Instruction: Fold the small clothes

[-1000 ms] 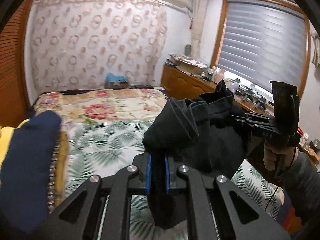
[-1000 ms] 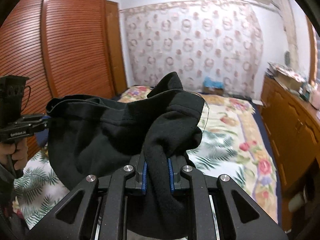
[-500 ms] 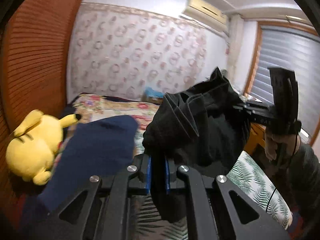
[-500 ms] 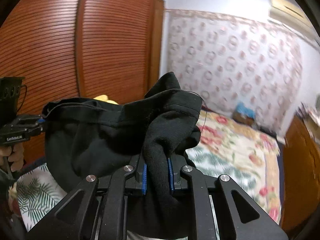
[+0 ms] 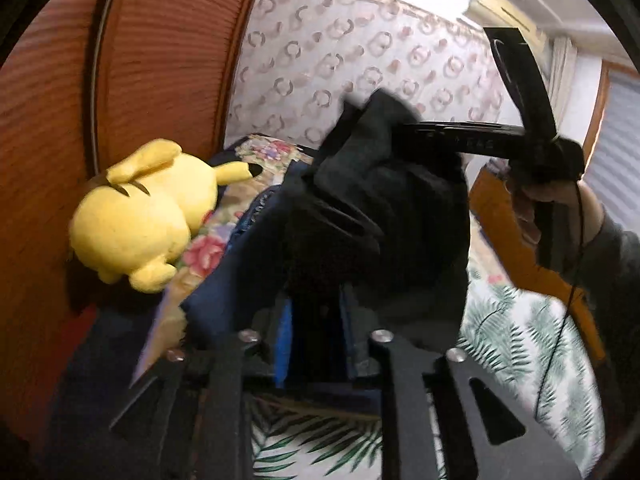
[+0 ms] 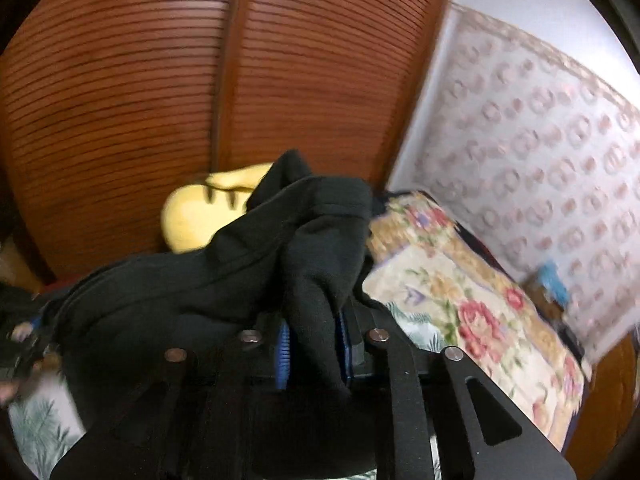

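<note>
- the left gripper (image 5: 316, 336) has just been opening; its blue pads (image 5: 283, 340) now stand apart, with the black garment (image 5: 380, 216) bunched right in front of them. blur hides whether the cloth is pinched or already let go, so i cannot tell.
- the right gripper (image 6: 314, 346) has just been opening too. in the right wrist view a fold of the black garment (image 6: 248, 276) hangs down between its pads (image 6: 285, 342), with a sliver of gap showing on each side, so the hold looks slack rather than clenched.
- a second ago both tongs pinched the cloth tight and faced the middle of the bed; now both views face the wooden wardrobe doors (image 6: 160, 80) and the yellow plush toy (image 5: 136, 216).
- the garment sits low over a navy blue folded piece (image 5: 232, 280) at the side of the floral bedspread (image 6: 460, 300), next to the plush.
- judgement: folding of this piece seems done, and it is being set down on a pile; next comes backing the tongs out without dragging the folds open.
</note>
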`<state>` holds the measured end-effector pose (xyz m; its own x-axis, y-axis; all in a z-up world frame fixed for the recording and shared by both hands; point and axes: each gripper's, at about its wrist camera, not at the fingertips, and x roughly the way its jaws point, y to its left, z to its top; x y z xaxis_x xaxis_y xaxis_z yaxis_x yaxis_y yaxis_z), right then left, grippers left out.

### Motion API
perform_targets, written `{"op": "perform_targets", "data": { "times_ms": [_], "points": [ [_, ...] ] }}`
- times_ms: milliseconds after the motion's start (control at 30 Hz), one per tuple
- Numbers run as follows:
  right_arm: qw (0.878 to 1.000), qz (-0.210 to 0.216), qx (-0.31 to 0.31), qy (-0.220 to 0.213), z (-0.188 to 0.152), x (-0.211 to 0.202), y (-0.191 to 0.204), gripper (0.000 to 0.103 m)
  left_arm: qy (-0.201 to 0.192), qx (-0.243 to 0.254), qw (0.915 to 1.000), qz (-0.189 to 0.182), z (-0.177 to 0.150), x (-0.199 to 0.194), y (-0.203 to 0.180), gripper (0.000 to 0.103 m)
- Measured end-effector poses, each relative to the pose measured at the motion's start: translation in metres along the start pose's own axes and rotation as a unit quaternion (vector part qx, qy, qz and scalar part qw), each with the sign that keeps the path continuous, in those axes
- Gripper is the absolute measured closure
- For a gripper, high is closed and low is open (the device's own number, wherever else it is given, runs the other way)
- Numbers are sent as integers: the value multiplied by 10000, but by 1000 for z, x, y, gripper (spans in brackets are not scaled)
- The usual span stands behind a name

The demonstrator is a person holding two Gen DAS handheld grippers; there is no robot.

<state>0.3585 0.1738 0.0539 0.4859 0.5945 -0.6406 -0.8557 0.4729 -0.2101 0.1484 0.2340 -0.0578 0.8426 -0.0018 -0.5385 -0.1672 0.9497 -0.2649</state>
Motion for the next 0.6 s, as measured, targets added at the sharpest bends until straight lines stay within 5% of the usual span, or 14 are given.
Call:
{"op": "perform_targets", "data": {
  "times_ms": [100,167,367,600],
  "points": [
    [9988,-128,468,-62,-17,-15,-10,49,-244,285,9993,91,3,-18,-10,58],
    [9976,-274,617,-123,-34,-38,-13,46,-397,483,9980,102,3,-35,-23,50],
    [9863,-776,1435,-260,-114,-135,-5,32,-528,948,9941,-27,1,-63,-67,49],
    [9567,-1690,2304,-554,-193,-236,21,28,-581,1226,9905,-216,-5,-84,-119,49]
  ]
}}
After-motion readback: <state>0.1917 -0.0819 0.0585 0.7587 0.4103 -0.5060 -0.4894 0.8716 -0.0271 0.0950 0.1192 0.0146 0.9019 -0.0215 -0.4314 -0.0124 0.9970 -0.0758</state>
